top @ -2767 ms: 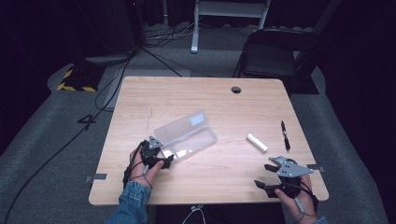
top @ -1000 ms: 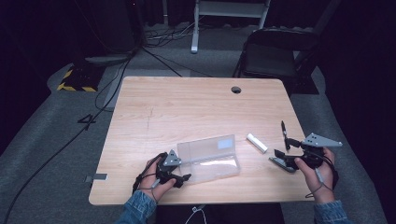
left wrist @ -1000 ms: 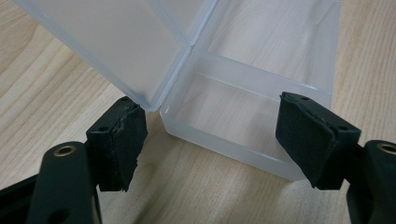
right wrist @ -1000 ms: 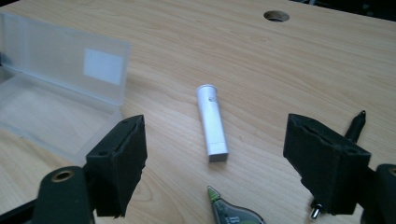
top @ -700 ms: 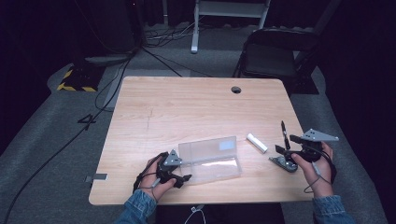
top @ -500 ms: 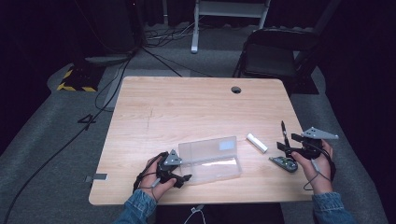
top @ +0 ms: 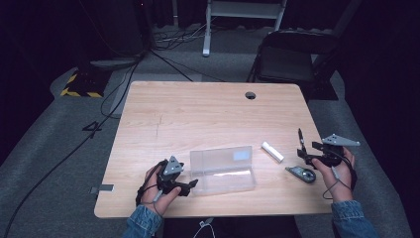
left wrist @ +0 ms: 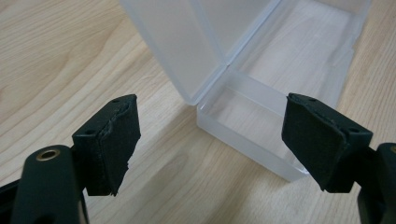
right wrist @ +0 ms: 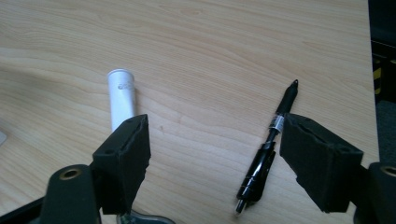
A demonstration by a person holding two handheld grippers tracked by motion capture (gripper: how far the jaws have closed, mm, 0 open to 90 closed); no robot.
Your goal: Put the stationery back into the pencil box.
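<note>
Clear plastic box open on the table's near side; black pen flat near the right edge.

My left gripper sits just left of the clear box; right of the box, my right gripper hovers by the pen.

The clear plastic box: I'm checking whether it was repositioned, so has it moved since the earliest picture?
Yes. The clear plastic box has moved toward the table's near edge and now lies square to it.
</note>
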